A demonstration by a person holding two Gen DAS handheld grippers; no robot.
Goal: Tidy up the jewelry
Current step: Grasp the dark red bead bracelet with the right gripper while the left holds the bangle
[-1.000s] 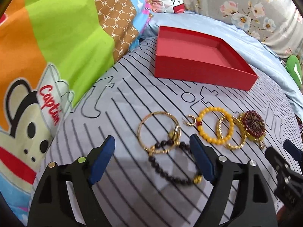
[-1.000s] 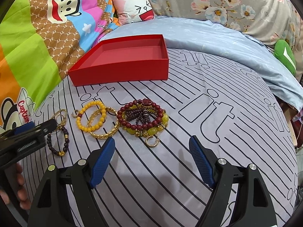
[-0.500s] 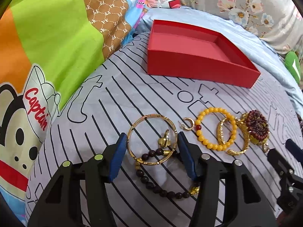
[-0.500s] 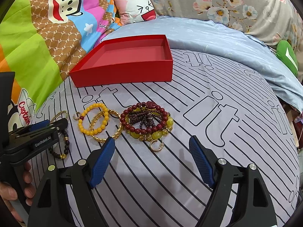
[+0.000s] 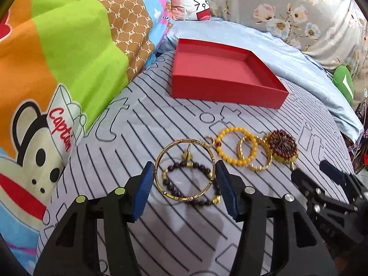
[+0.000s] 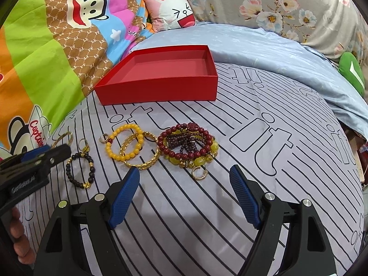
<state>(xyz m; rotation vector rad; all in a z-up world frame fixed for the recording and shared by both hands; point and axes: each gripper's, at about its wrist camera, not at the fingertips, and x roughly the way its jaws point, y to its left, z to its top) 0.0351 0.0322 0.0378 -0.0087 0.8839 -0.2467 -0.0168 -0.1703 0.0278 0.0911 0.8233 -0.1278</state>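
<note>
My left gripper [image 5: 184,168] is shut on a thin gold bangle [image 5: 186,140], its blue pads pressing on both sides of the hoop, which hangs just off the bed. Under it a dark bead bracelet [image 5: 200,166] lies on the striped sheet. Further right lie a yellow bead bracelet [image 5: 218,147], a gold chain bracelet [image 6: 147,164] and a pile of dark red and yellow-green beads [image 6: 184,154]. The open red box [image 5: 225,92] stands beyond them. My right gripper [image 6: 185,171] is open over the sheet, with a small gold ring [image 6: 199,172] lying near its tips.
A bright cartoon quilt [image 5: 57,57] rises along the left. A pale blue blanket [image 6: 264,50] and a floral cushion lie behind the box. A person's fingers [image 6: 18,237] hold the left gripper's handle. Striped sheet [image 6: 287,161] spreads to the right of the jewelry.
The left gripper moved forward over the gold bangle, closed on it and raised it slightly. The dark bead bracelet stayed on the sheet. The right gripper kept still.
</note>
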